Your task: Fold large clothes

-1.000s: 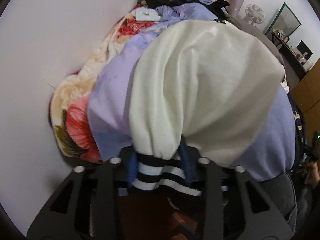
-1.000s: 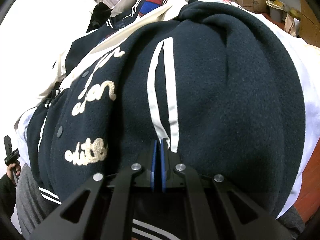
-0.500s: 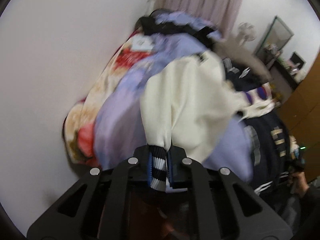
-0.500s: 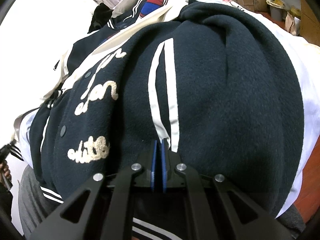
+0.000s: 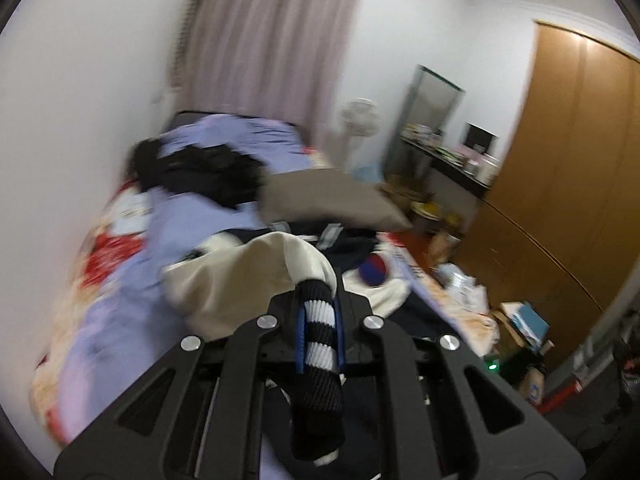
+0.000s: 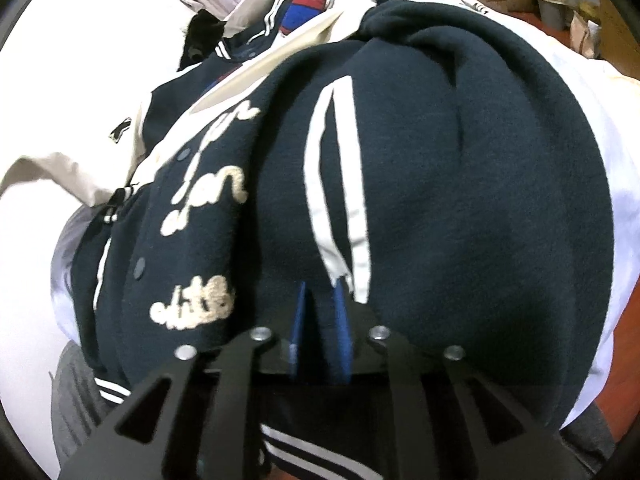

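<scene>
A: Jacket point(image 6: 460, 184) first: your navy varsity one lies heaped on the bed point(image 5: 120, 320), filling your right wrist view, its snap-button front running from the near hem up and away toward the collar, cream lettering beside the buttons.

B: And the sleeve?

A: The cream sleeve point(image 5: 248, 276) stretches from your left gripper point(image 5: 319, 332) away toward the body of the jacket, long axis roughly along the fingers. It is lifted off the bedding, though the view is blurred.

B: What are my fingers doing?

A: Your left pair is clamped on the striped black-and-white cuff point(image 5: 318, 320), which hangs back over the gripper. Your right gripper point(image 6: 320, 312) has just been opening; its blue pads stand a little apart with navy fabric between them, not pinched
</scene>
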A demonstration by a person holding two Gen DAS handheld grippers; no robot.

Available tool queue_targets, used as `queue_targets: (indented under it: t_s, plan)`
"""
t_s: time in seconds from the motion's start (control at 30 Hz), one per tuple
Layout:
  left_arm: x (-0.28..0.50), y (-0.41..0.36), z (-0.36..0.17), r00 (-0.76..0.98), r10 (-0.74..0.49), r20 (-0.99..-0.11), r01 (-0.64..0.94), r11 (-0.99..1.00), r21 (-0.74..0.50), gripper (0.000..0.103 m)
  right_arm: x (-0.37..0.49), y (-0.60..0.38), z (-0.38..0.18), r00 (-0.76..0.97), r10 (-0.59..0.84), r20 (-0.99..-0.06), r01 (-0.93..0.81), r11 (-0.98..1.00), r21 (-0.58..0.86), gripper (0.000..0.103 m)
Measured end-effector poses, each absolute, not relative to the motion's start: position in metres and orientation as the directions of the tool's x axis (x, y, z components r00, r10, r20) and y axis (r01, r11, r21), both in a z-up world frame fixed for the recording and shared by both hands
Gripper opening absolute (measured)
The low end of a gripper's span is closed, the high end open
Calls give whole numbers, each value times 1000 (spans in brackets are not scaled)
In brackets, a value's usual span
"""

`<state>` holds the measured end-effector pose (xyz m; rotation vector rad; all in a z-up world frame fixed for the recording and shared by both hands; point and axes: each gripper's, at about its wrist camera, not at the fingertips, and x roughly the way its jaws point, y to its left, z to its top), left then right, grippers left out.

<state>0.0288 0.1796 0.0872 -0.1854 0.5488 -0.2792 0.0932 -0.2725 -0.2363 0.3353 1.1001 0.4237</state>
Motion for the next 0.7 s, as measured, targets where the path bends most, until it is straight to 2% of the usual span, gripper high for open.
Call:
queue_targets:
  t_s: [0.1, 0.17, 0.23, 0.43, 0.5, 0.67, 0.7]
  plan:
    - [69, 111, 87, 760, -396, -516, 329, 918, -220, 11, 89, -273, -232, 383, 500, -777, -181, 865, 467, 31]
    - [97, 61, 79, 705, -429, -565, 400, 898, -183, 11, 87, -277, -231, 378, 514, -770, -178, 857, 485, 31]
    - [127, 2, 59, 618, -432, -657, 477, 870, -123, 11, 86, -281, -228, 380, 526, -760, -169, 848, 503, 32]
    - [198, -136, -34, 441, -262, -858, 590, 805, 57, 11, 85, -305, -221, 416, 588, -694, -111, 790, 603, 35]
    - [211, -162, -68, 373, -208, -904, 623, 778, 78, 11, 86, -312, -220, 424, 610, -669, -93, 764, 638, 36]
    - [243, -190, -125, 311, -128, -942, 588, 804, 84, 12, 101, -318, -223, 425, 641, -639, -74, 728, 681, 36]
    - [247, -191, -129, 308, -128, -943, 587, 806, 82, 17, 103, -319, -223, 424, 647, -633, -72, 721, 689, 36]
